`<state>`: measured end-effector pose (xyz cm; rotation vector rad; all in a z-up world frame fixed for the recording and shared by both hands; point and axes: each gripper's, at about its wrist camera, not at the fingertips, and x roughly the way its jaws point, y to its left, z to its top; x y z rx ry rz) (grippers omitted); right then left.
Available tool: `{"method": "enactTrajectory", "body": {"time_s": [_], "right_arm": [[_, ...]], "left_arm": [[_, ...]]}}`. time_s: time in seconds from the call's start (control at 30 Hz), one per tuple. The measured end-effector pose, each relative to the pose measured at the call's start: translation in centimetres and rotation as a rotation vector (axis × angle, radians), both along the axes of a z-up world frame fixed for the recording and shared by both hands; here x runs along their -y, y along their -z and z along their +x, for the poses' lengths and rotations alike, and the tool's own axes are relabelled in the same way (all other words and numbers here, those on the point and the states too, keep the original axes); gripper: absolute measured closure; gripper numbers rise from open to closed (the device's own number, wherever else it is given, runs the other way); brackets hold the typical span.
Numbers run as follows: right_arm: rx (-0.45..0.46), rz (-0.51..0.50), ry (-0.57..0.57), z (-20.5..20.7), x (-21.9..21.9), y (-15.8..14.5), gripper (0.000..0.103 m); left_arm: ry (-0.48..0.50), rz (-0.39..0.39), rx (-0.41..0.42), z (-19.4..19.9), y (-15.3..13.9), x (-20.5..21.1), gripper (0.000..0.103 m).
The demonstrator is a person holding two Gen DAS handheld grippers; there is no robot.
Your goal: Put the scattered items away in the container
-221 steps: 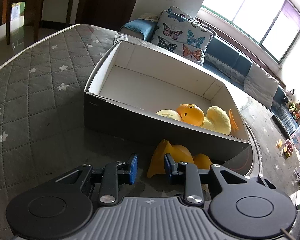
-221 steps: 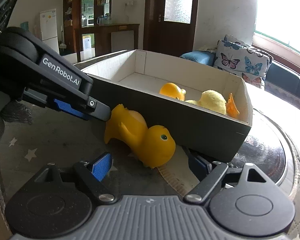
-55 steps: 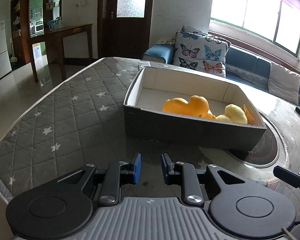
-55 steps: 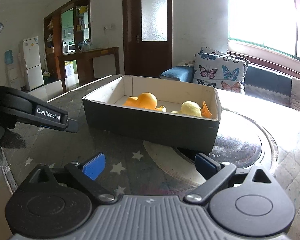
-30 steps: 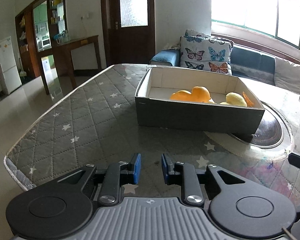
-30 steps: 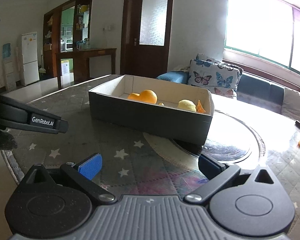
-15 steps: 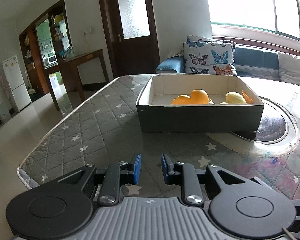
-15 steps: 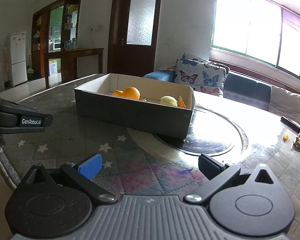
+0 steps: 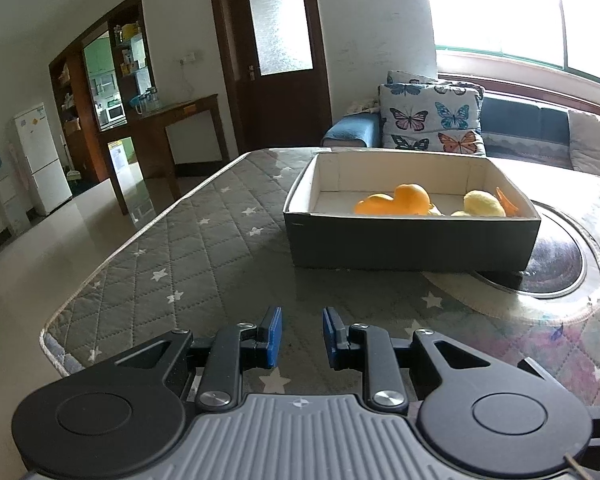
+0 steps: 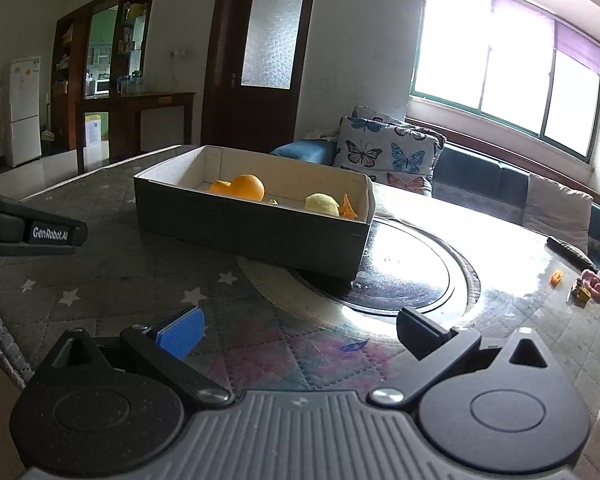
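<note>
Box (image 9: 412, 246) holding ducks (image 9: 396, 204) – butterfly cushion (image 9: 432, 122) behind, both grippers (image 9: 301, 336) (image 10: 300, 330) released, empty.

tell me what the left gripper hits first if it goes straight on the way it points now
Probably the quilted table cover: the left gripper tilts down at bare cloth short of the box. Depth is hard to judge.

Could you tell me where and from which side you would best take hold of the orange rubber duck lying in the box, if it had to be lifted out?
I would grip the orange duck across its round head, coming from above, since the box walls block any level approach and the head stands highest. The right gripper, with its jaws wide apart, probably suits this better than the narrower left gripper.
</note>
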<state>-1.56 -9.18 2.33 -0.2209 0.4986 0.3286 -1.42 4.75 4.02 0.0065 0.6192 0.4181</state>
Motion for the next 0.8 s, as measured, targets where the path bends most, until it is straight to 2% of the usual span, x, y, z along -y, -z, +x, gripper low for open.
{"method": "enactTrajectory", "body": {"time_s": [0.8], "right_arm": [[-0.044,0.008,0.0,1.8,0.0,0.9,0.0]], "left_arm": [[0.012,-0.022,-0.034,1.4,0.7,0.1,0.078]]}}
